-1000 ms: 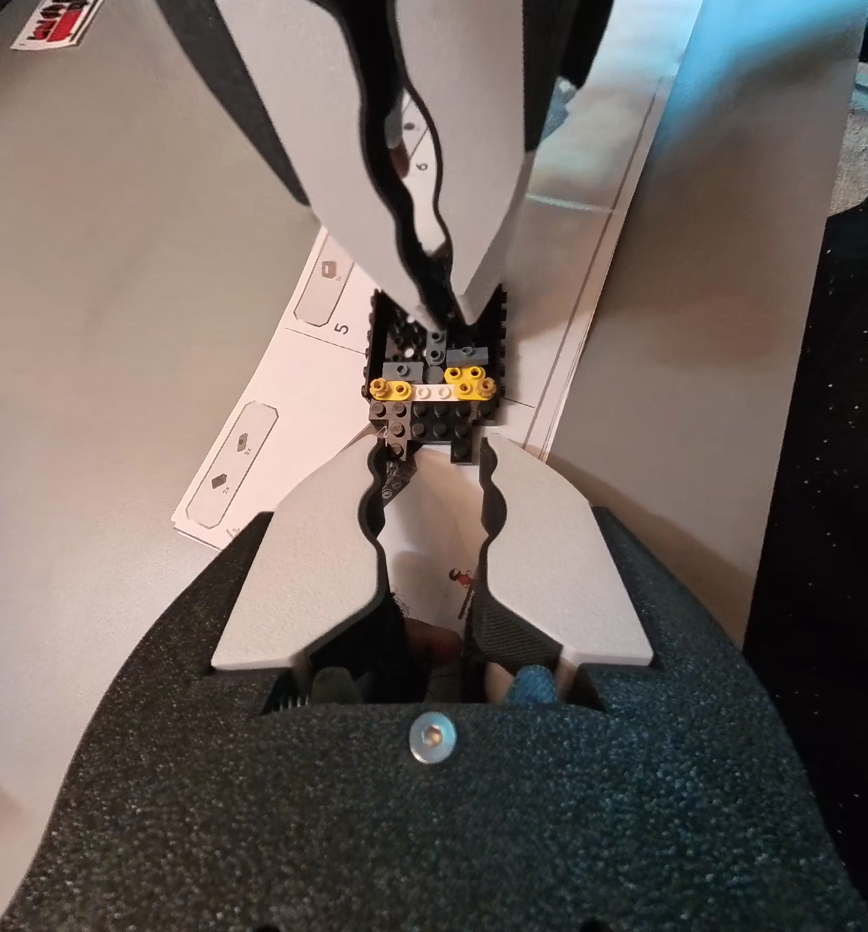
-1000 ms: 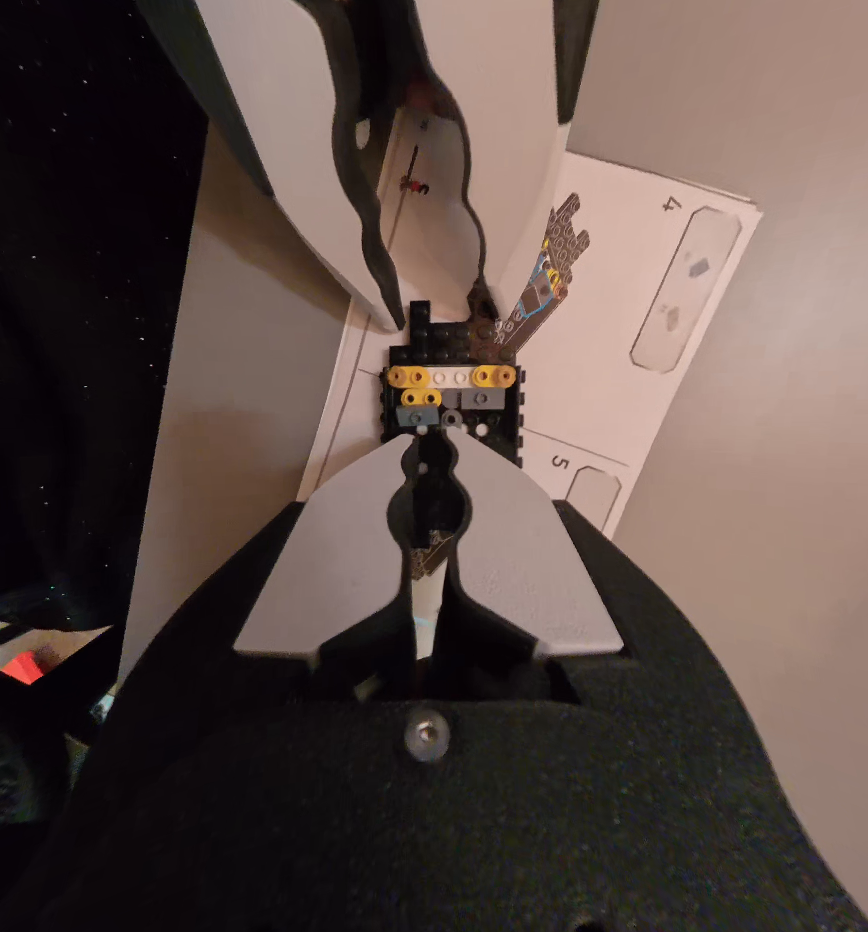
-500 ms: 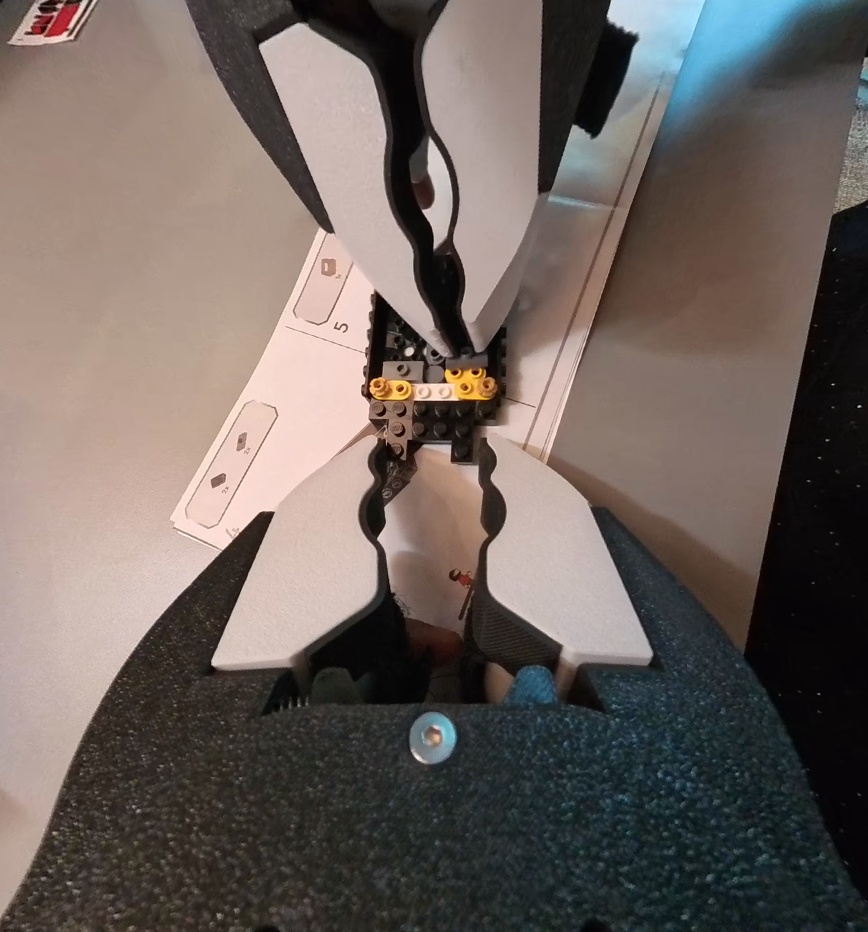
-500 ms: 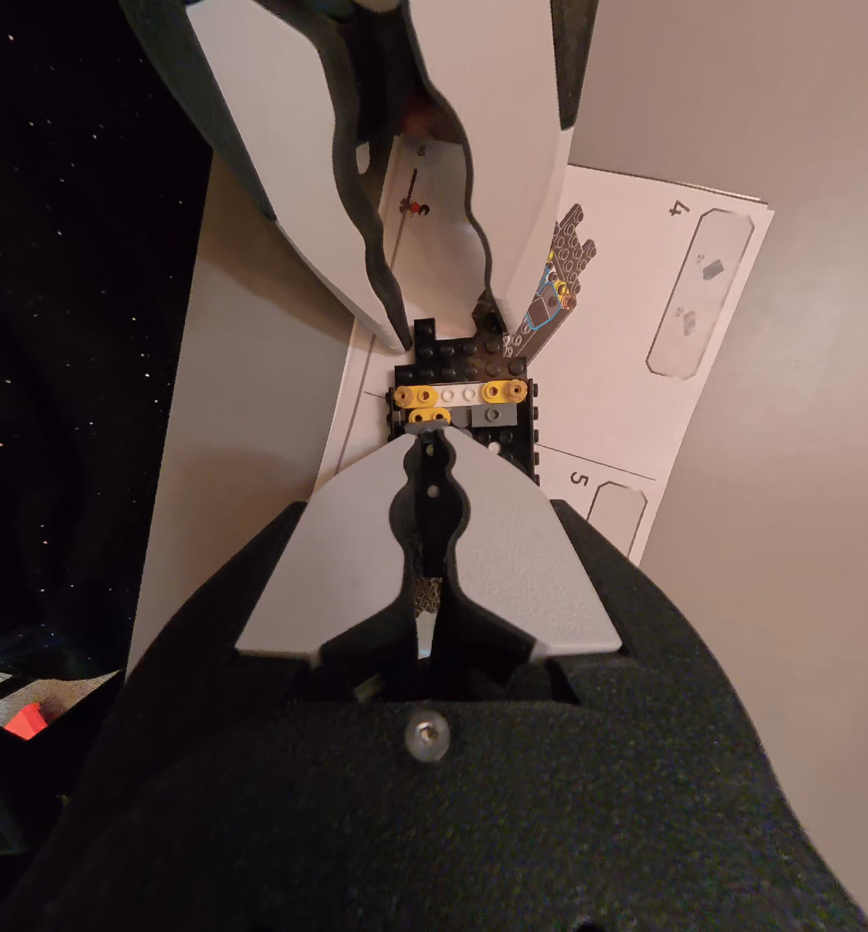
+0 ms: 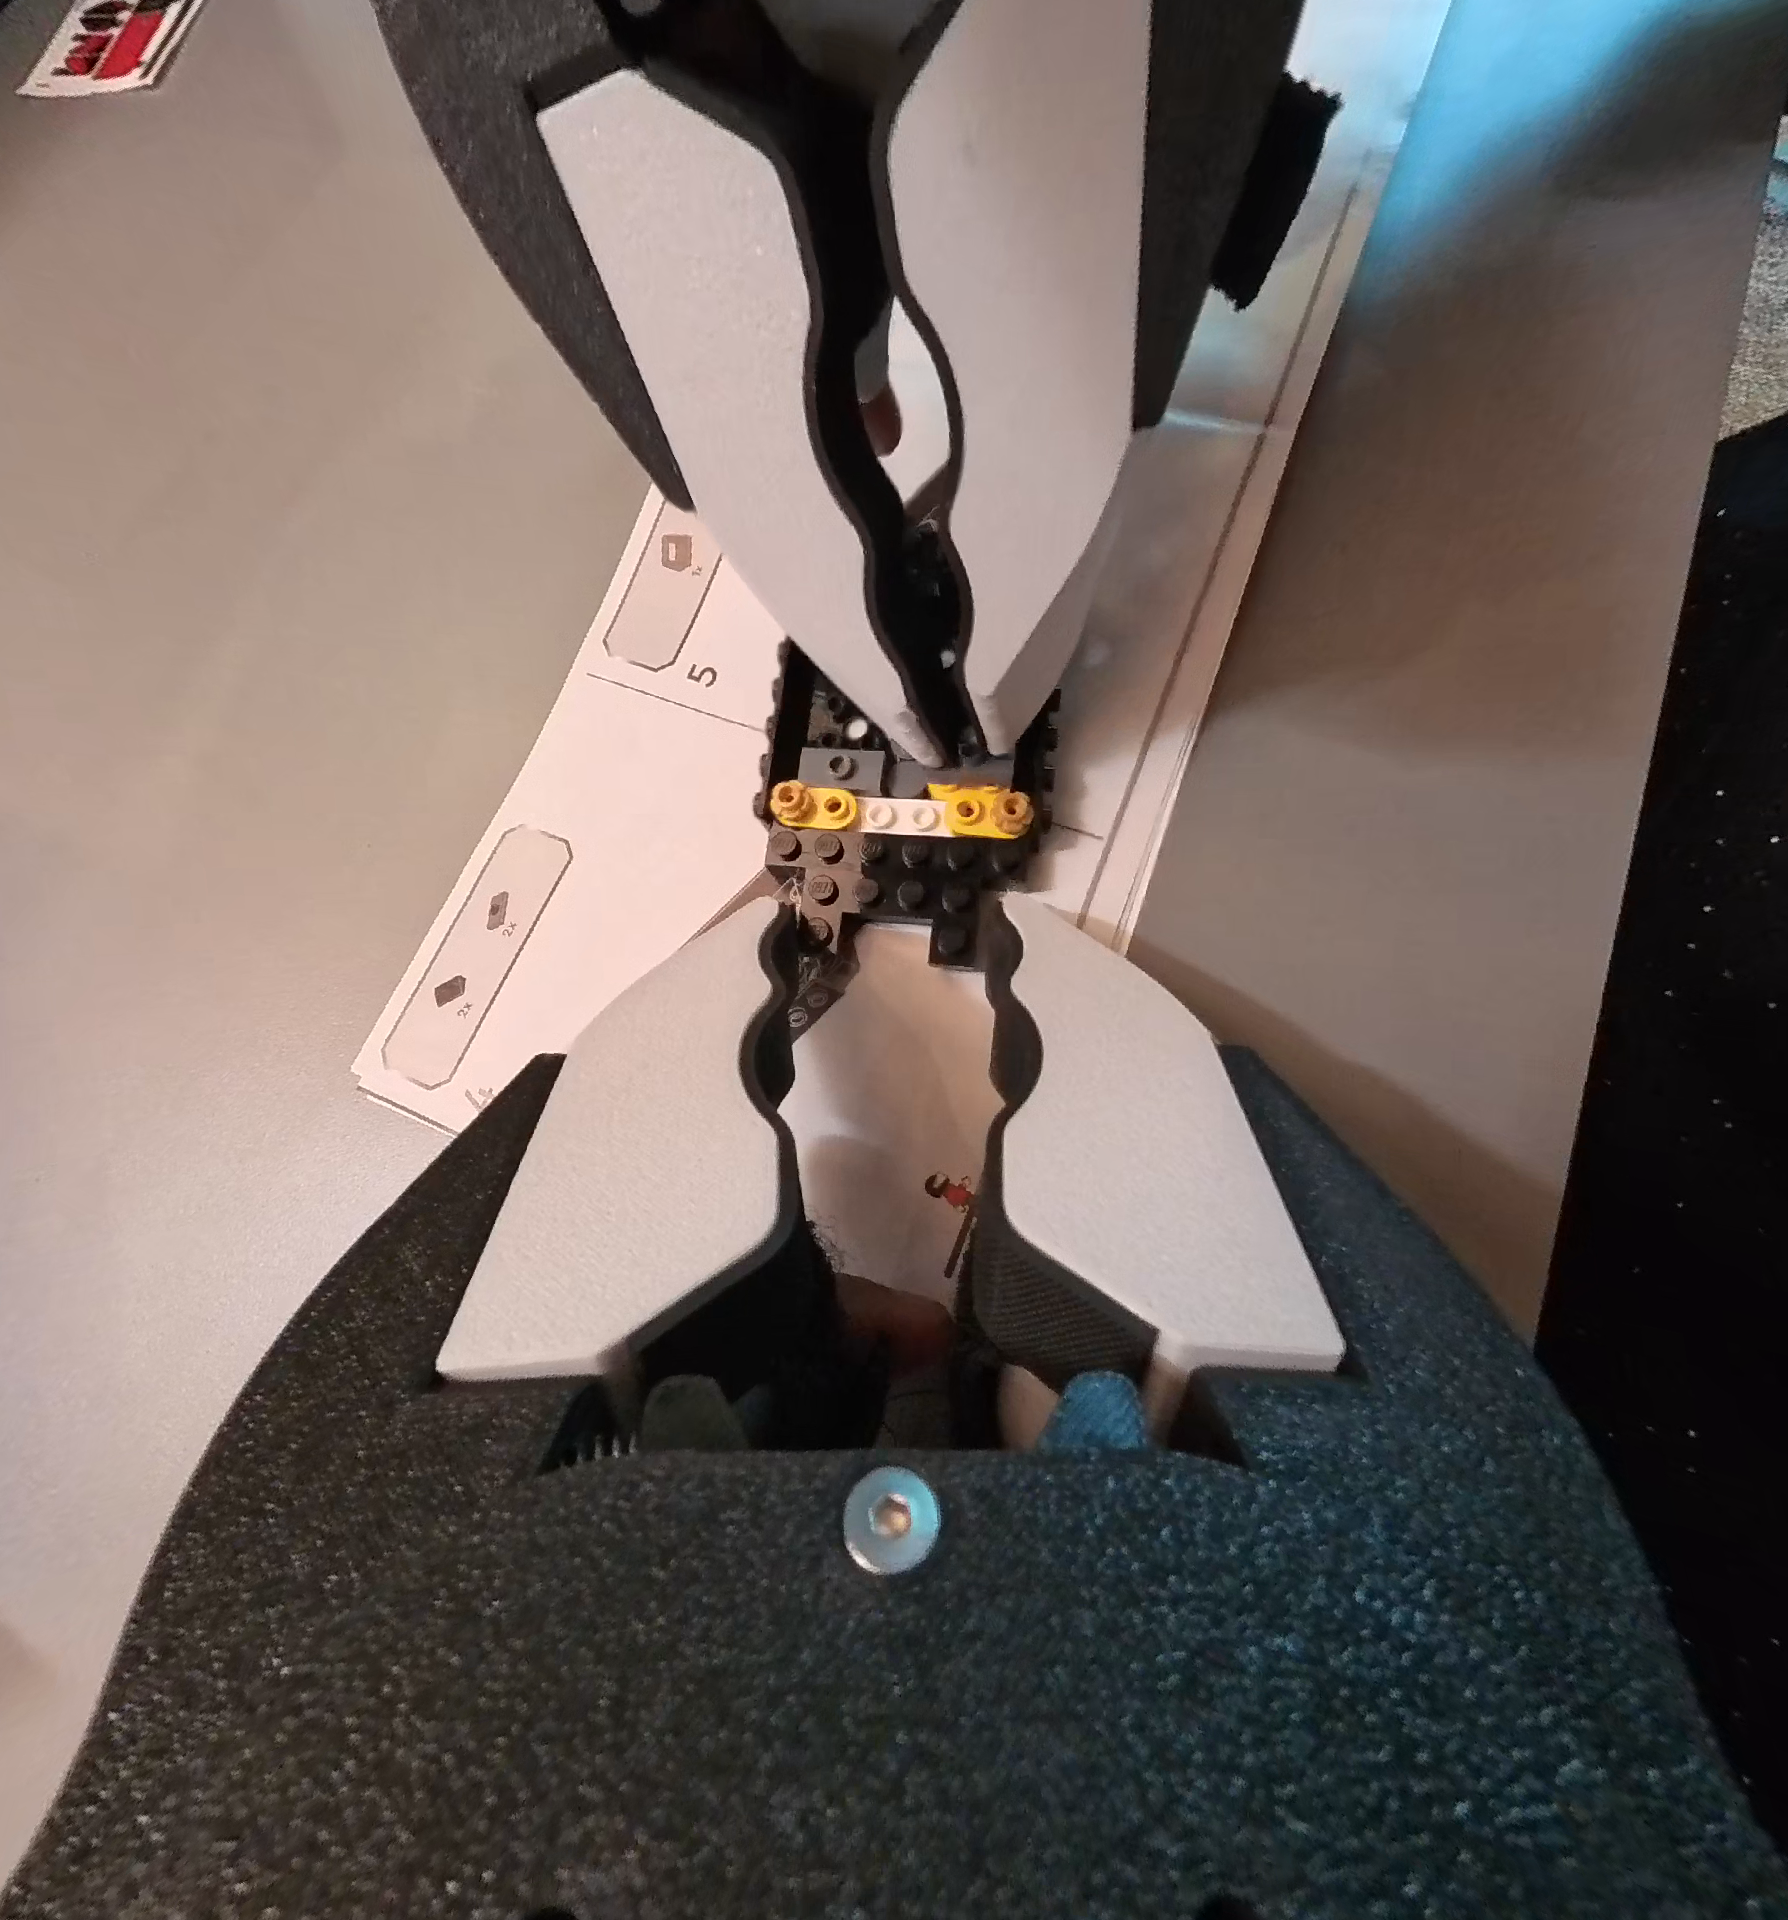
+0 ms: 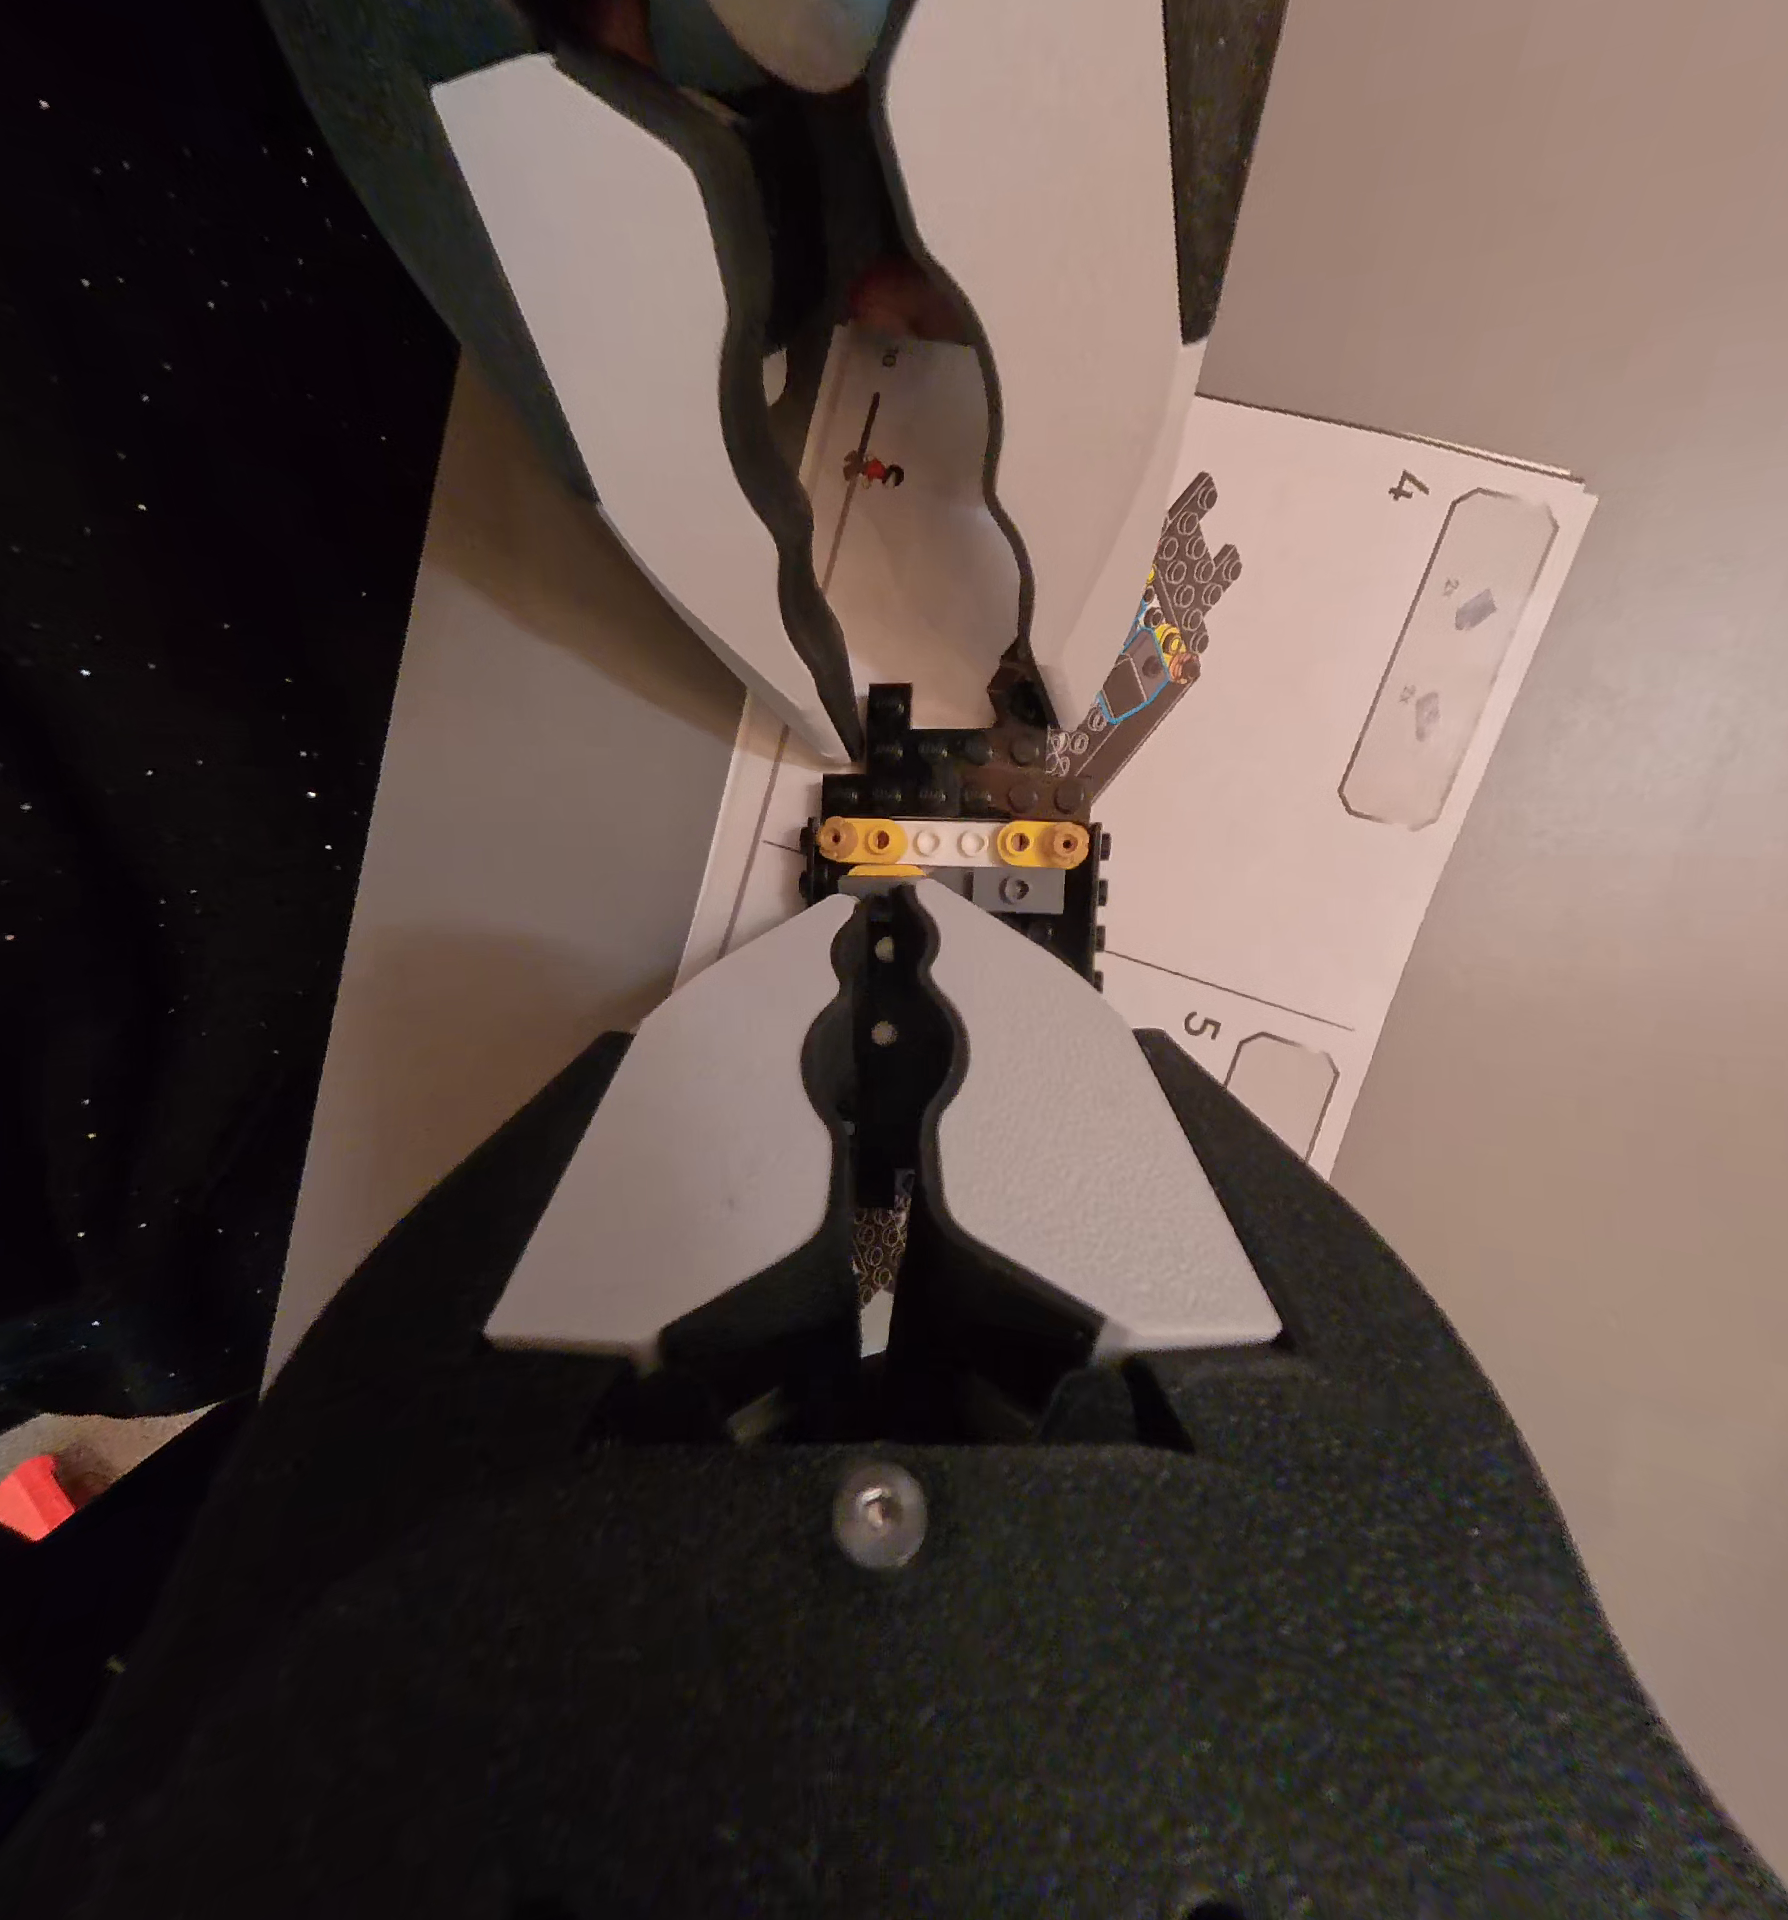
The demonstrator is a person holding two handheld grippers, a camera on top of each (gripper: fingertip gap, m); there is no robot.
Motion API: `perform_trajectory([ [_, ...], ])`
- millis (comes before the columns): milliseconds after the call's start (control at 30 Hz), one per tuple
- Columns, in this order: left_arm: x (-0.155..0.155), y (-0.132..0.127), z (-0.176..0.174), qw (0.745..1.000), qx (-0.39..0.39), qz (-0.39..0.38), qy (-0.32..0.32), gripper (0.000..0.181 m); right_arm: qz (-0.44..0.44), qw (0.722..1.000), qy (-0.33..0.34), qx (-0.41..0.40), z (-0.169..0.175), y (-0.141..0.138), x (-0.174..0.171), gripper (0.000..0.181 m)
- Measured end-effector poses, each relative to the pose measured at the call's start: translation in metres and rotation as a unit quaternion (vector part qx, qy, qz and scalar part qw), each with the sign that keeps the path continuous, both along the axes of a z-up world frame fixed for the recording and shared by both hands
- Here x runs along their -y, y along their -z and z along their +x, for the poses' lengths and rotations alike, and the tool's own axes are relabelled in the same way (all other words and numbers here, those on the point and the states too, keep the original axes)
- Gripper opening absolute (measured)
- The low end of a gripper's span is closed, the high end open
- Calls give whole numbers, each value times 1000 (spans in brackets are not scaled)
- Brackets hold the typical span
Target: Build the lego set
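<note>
A small lego model (image 5: 900,862) of black plates, with a row of yellow and white pieces across it, lies on the instruction sheet (image 5: 578,883). My left gripper (image 5: 887,925) grips the model's near end between its fingertips. My right gripper (image 6: 874,904) is shut on a small grey brick (image 6: 874,883) and holds it down on the model, right against the left yellow piece. The right gripper comes in from the top of the left wrist view (image 5: 947,743). The left gripper comes in from the top of the right wrist view (image 6: 931,717). Another grey brick (image 6: 1015,888) sits on the model.
The sheet lies on a grey table (image 5: 194,623). The table edge runs close by the model, with dark speckled floor (image 5: 1752,1039) beyond it. A sticker (image 5: 105,42) is at the far left corner. A red object (image 6: 28,1496) lies low down off the table. Left and right tips are no more than a few centimetres apart.
My right gripper has moved along the model with the grey brick, up to the yellow and white row. My left gripper and the model have stayed in place.
</note>
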State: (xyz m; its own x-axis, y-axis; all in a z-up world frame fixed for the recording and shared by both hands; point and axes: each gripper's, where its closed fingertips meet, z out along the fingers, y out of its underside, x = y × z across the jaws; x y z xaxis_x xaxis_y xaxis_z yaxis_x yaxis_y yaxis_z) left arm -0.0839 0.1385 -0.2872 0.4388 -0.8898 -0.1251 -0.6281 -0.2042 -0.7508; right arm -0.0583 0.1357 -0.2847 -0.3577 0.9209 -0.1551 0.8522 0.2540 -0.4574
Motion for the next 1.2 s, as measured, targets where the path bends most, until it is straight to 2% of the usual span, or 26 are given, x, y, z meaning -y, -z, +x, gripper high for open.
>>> perform_trajectory([
  [1200, 0, 0, 0, 1000, 0, -1, 0, 34, -15, 1000, 13, 0, -1, -1, 3, 2],
])
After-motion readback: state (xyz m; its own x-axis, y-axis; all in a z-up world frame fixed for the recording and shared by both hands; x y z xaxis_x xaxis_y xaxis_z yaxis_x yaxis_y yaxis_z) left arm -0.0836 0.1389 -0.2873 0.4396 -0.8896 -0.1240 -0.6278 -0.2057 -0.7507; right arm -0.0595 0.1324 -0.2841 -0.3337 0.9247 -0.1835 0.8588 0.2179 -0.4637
